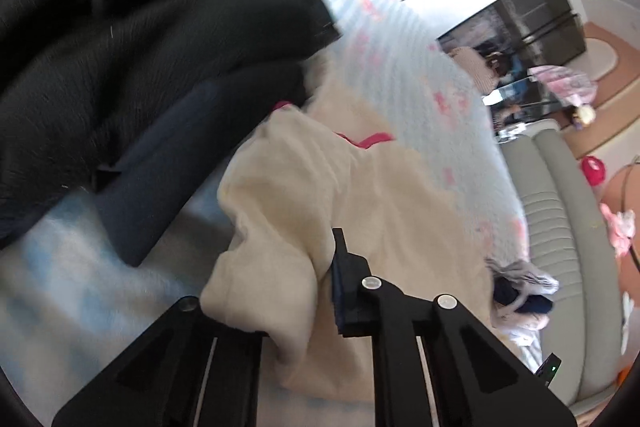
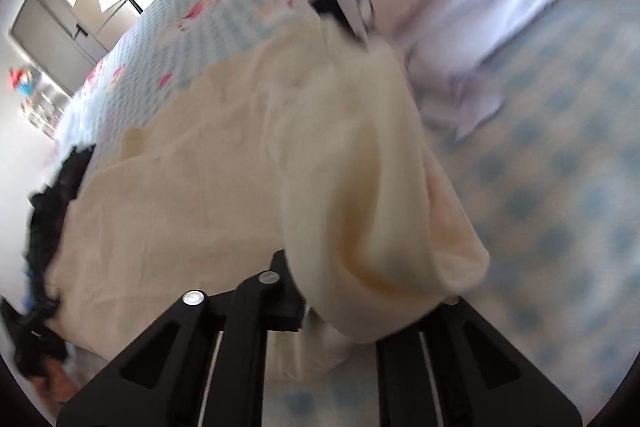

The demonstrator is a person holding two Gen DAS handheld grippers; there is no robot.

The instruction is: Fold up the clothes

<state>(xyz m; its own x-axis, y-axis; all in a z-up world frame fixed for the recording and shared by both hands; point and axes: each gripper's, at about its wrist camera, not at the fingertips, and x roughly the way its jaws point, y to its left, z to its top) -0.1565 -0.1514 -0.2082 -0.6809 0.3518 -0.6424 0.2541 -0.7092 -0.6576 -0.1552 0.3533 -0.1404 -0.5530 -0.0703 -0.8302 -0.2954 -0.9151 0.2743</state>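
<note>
A cream garment (image 1: 320,179) with a pink-trimmed neckline lies on a light blue patterned bedspread (image 1: 420,83). One bunched edge of it sits in my left gripper (image 1: 280,303), which is shut on it. The cloth hides the left finger, and only the right finger (image 1: 344,279) shows. In the right wrist view the same cream garment (image 2: 224,155) spreads away to the left. A thick fold of it is clamped in my right gripper (image 2: 364,303) and drapes over the right finger. The left finger (image 2: 284,287) shows beside the fold.
A black garment (image 1: 140,27) and a navy one (image 1: 168,163) are heaped at the left. A small pile of grey and navy clothes (image 1: 520,291) lies by a grey padded edge (image 1: 556,227). Lavender-white cloth (image 2: 500,7) and black clothing (image 2: 52,211) flank the cream garment.
</note>
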